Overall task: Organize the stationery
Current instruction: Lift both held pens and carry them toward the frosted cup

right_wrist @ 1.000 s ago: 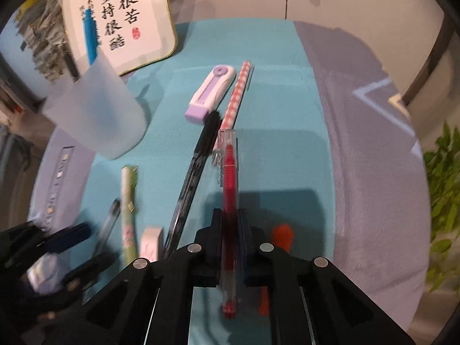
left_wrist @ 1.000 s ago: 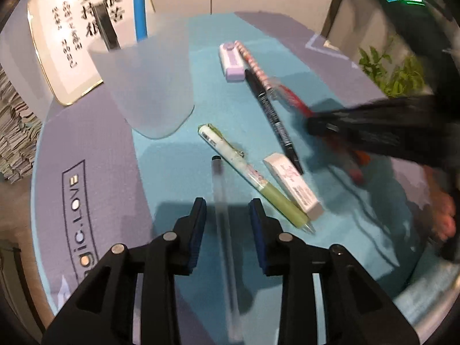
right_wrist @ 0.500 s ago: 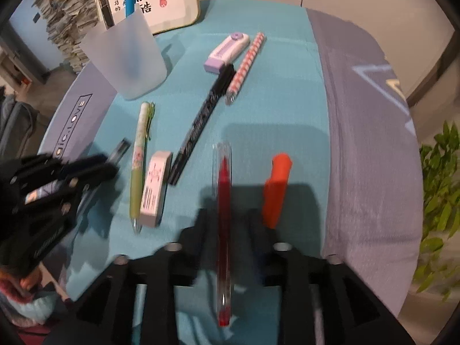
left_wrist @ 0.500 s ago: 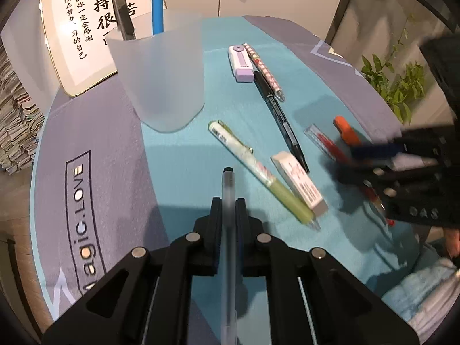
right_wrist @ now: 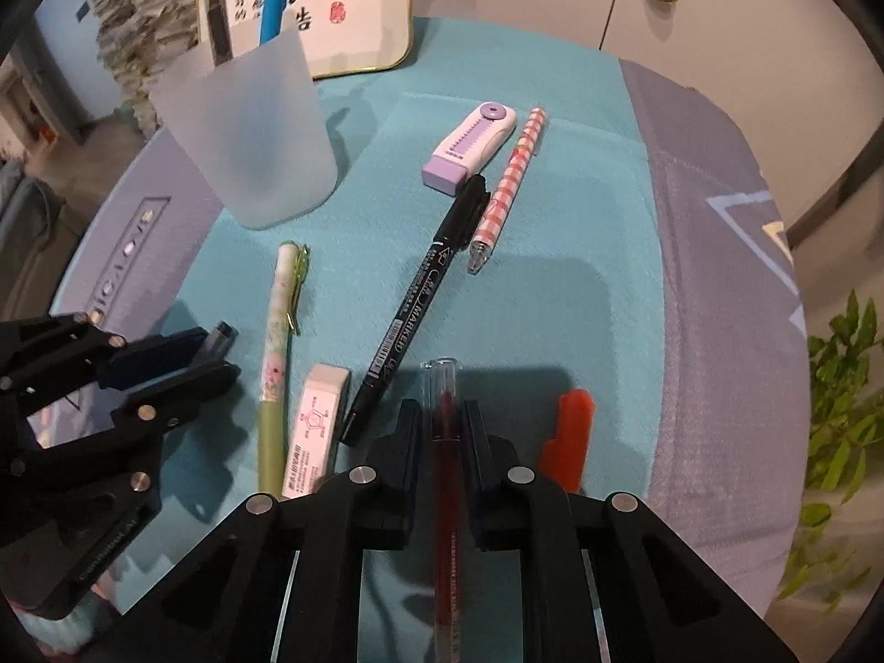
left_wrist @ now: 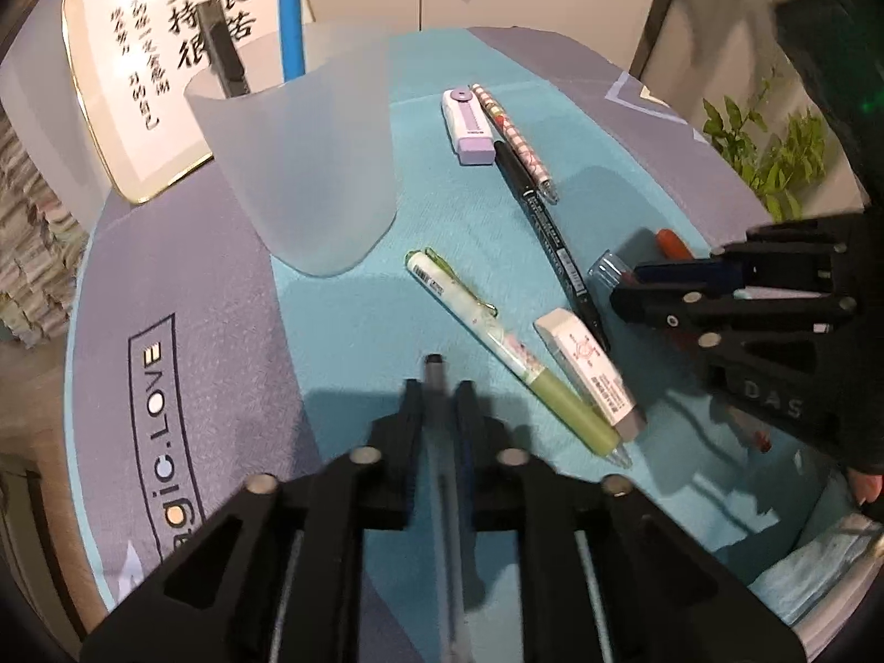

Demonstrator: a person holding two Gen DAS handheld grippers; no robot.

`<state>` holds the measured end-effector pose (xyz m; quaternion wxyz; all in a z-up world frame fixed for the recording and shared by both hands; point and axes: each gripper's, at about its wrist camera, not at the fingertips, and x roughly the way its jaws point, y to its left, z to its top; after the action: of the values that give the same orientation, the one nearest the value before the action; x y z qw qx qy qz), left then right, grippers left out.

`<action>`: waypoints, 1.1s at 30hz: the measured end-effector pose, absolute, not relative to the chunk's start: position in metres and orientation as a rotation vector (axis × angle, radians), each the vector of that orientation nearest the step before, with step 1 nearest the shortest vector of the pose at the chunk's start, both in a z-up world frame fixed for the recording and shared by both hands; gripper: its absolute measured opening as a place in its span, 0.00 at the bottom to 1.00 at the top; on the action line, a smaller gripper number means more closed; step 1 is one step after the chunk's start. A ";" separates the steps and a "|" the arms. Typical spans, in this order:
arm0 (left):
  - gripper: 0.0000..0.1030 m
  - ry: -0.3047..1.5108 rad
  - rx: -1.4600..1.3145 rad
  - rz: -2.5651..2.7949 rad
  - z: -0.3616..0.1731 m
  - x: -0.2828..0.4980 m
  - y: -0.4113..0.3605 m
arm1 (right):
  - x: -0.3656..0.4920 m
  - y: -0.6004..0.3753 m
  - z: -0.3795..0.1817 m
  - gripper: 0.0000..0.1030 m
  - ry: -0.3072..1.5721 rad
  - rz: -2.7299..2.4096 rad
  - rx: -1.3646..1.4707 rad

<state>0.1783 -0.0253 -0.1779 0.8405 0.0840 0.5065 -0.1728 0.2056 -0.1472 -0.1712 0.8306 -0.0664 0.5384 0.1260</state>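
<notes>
Currently:
- L gripper [left_wrist: 439, 395]: jaws narrow, clamped on clear pen w/ dark tip [left_wrist: 435, 373]; tip pokes out just past the fingers, barrel runs back btwn them. Seen from R wrist view at near left [right_wrist: 212, 356], same pen gripped.
- R gripper [right_wrist: 439, 414]: jaws narrow, clamped on red gel pen [right_wrist: 442, 425], clear end pointing far. From L wrist view it sits at right [left_wrist: 621, 284], side-on.
- Frosted cup [left_wrist: 309, 166] stands upright at far left on teal mat [left_wrist: 359, 320]; blue pen [left_wrist: 290, 27] and a dark pen [left_wrist: 221, 52] stand in it.
- Loose on mat, mid area: green pen [left_wrist: 508, 353] and white eraser [left_wrist: 588, 373] just beside each other; black marker [left_wrist: 547, 237] laid diagonally, near end close to eraser.
- Far side: purple eraser case [left_wrist: 469, 127] w/ pink checked pen [left_wrist: 516, 141] beside it; marker's far end touches or nearly touches the case, can't tell which.
- Orange cap [right_wrist: 569, 436] lies on mat just right of R gripper fingers.
- Framed calligraphy board [right_wrist: 337, 5] leans behind cup.
</notes>
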 end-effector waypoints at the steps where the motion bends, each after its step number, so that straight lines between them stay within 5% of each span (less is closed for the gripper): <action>1: 0.07 1.066 0.164 -0.362 -0.175 0.178 -0.023 | 0.202 -0.149 -0.166 0.15 1.135 0.271 -0.118; 33: 0.07 0.645 0.043 -0.324 -0.036 0.137 0.012 | 0.150 -0.133 -0.043 0.11 0.750 0.361 0.019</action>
<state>0.1368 0.0122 -0.0363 0.9354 0.0208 0.3156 -0.1583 0.1498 -0.1331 -0.0425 0.9146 0.0091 0.3641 0.1755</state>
